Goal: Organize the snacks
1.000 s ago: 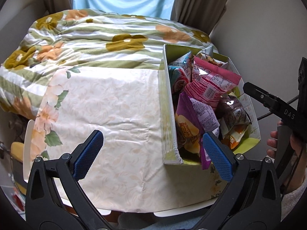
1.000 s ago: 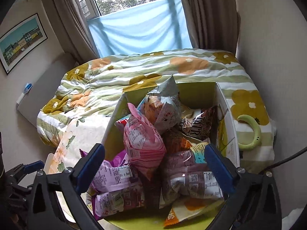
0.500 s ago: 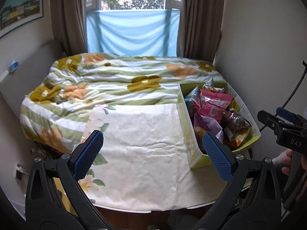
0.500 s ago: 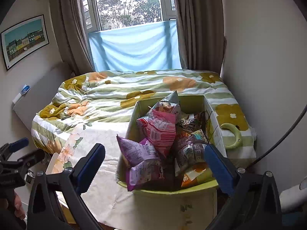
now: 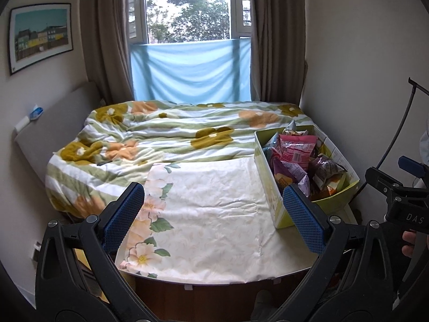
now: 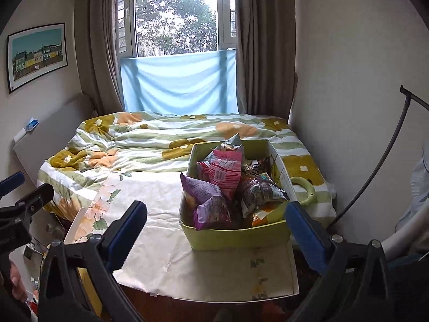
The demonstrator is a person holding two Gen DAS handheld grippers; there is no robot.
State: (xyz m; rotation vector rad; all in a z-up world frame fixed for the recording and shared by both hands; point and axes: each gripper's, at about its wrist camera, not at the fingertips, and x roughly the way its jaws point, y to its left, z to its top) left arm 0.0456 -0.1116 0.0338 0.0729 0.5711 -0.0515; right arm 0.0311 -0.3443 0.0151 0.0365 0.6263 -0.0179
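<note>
A yellow-green box stands on the right part of a table covered with a white floral cloth. Several snack bags fill it: a pink bag, purple bags and a dark brown bag. My left gripper hangs open above the cloth, left of the box, holding nothing. My right gripper is open too, held back from the box's near wall, with nothing between its fingers. Each gripper shows at the edge of the other's view.
A bed with a green striped, flowered quilt lies behind the table, under a window with a blue cloth. A wall closes the right side. A green ring lies on the quilt beside the box.
Both grippers have pulled back and up from the box and table, so the whole bed, window and table edge now show. Both stayed open and empty.
</note>
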